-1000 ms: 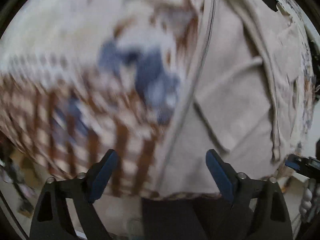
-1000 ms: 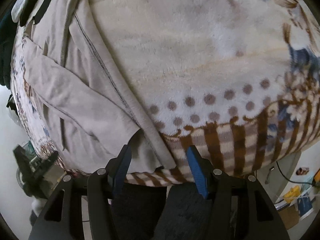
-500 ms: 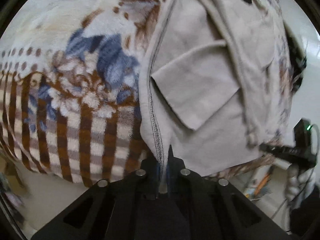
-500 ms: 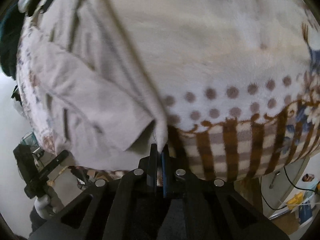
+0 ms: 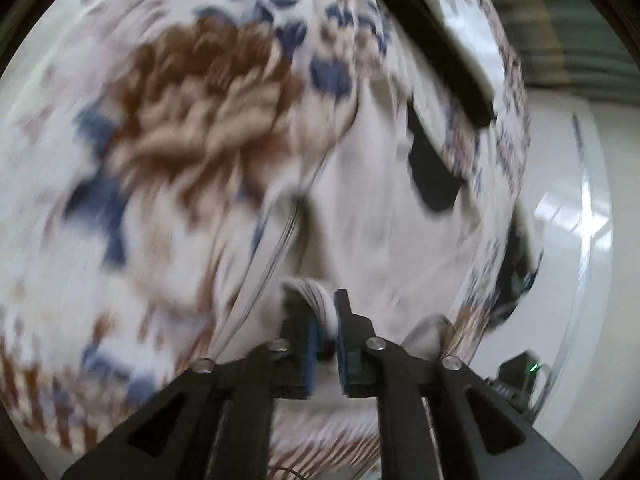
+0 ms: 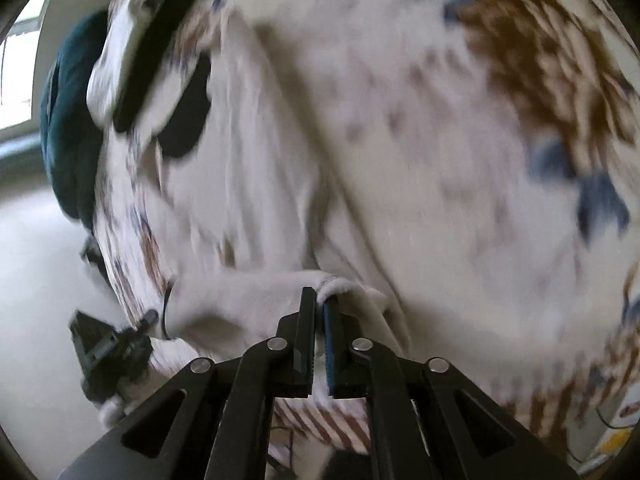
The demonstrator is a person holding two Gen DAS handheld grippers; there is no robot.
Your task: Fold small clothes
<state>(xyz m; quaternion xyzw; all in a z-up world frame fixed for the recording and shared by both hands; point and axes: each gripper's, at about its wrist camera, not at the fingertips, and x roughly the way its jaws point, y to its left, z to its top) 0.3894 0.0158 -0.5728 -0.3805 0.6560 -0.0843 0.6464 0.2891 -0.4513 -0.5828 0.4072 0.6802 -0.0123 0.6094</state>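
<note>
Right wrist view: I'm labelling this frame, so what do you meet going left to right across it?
Dark teal cloth → black-and-white folded item → beige garment, pinched in the right tool → floral blanket.

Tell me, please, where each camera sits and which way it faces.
Left wrist: on the left gripper, looking along its jaws, shut on the garment, over the blanket.
Right wrist: on the right gripper, jaws shut on a garment hem, facing the same bed; the left gripper shows at lower left.
Shared: garment, blanket, black-and-white item.
</note>
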